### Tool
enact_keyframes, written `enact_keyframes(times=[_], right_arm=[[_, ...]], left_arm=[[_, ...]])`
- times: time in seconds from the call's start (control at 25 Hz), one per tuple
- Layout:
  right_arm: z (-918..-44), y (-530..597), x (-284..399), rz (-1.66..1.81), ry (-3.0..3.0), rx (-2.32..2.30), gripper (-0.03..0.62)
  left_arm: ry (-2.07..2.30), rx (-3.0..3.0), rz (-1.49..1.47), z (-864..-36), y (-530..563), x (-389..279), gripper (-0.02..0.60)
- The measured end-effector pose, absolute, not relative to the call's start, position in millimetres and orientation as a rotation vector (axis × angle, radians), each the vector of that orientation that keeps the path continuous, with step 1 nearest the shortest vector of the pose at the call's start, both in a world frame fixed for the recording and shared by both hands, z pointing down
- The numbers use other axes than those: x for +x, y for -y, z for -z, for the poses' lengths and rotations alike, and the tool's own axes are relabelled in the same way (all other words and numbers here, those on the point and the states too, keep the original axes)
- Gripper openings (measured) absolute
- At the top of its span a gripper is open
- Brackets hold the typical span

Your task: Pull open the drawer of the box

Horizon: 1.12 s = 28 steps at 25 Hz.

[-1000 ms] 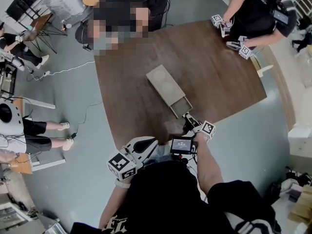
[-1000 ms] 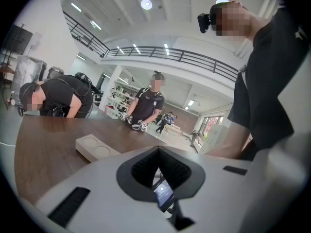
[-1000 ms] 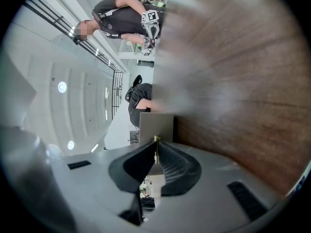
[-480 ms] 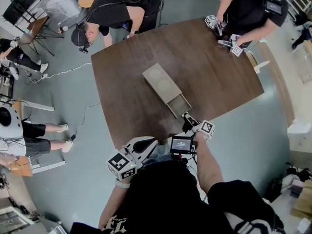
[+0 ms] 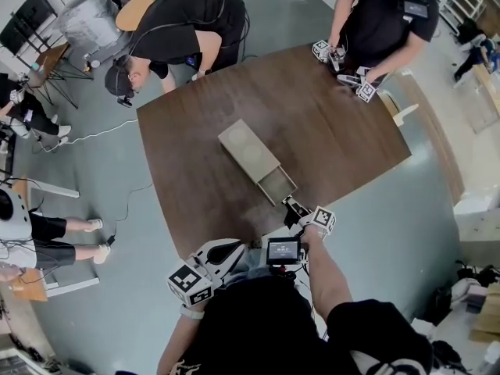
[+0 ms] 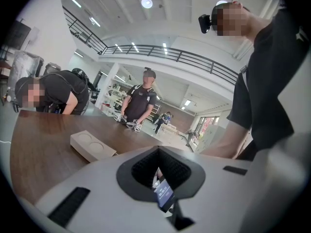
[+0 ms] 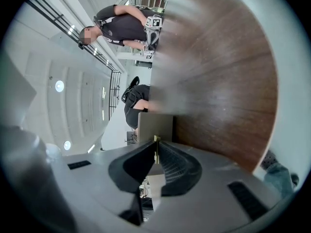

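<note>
1. Since a second earlier, the right gripper (image 5: pixel 294 207) had eased back toward the person, and the shallow beige drawer (image 5: pixel 278 184) looked slightly further out
2. Nearest, the left gripper (image 5: pixel 233 248) hung by the near table edge, its jaws together on nothing
3. The right gripper's jaws were pinched shut on the drawer's small brass knob (image 7: pixel 156 148)
4. Beyond, the flat beige rectangular box (image 5: pixel 247 150) lay mid-table on the dark brown wooden table (image 5: pixel 351 123)
5. A straight, level pull along the drawer's run probably served best; the box looked light enough to slide, so the idle gripper might steady it
</note>
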State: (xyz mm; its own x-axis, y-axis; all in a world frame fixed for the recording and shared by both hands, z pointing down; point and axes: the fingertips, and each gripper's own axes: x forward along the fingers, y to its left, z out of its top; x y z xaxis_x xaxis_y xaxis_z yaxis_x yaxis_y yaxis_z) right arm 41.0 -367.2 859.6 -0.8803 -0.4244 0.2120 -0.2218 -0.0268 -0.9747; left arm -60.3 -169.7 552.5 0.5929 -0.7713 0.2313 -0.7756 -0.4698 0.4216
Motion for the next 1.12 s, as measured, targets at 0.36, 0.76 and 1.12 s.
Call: enact_keyframes(times=[0.36, 0.76, 1.12], right_arm=[[-860, 360, 53, 2.031, -2.038, -0.75, 0.015], [-863, 348, 74, 2.02, -2.02, -0.798, 0.015], [-864, 339, 89, 2.023, -2.025, -0.832, 0.015]], left_arm=[[1.215, 2.336, -0.011, -550, 161, -64, 0.005], [1.162, 2.373, -0.01, -548, 166, -54, 0.005], [1.133, 2.395, 0.006, -547, 167, -47, 0.005]])
